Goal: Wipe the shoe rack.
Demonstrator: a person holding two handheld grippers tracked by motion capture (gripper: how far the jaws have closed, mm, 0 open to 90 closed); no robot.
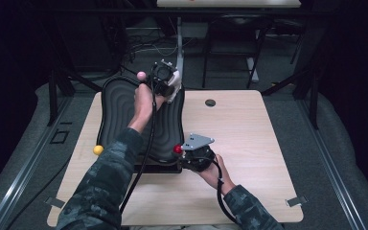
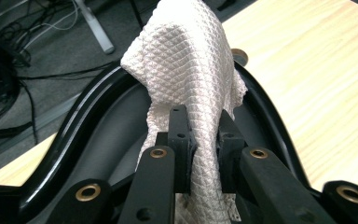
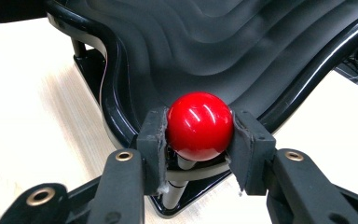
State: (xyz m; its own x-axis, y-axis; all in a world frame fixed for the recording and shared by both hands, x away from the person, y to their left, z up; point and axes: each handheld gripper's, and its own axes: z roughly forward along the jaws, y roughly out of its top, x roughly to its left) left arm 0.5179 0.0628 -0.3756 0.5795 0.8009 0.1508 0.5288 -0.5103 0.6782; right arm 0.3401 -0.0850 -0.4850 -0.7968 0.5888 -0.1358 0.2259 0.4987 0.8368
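A black ridged tray (image 1: 124,103) on a stand lies at the table's left half. My left gripper (image 1: 166,81) is at the tray's far right corner, shut on a white waffle-weave cloth (image 2: 191,79) that drapes up over the tray rim (image 2: 79,126). My right gripper (image 1: 186,151) is at the tray's near right corner, its jaws shut on a glossy red ball knob (image 3: 199,125) that sits on a short post by the tray edge (image 3: 116,107). The red knob (image 1: 178,149) shows in the high view too.
A yellow ball knob (image 1: 98,150) sticks out at the tray's near left corner and a pink one (image 1: 141,75) at its far side. A round cable hole (image 1: 210,102) is in the wooden table (image 1: 249,143). Cables lie on the floor (image 2: 37,56) beyond.
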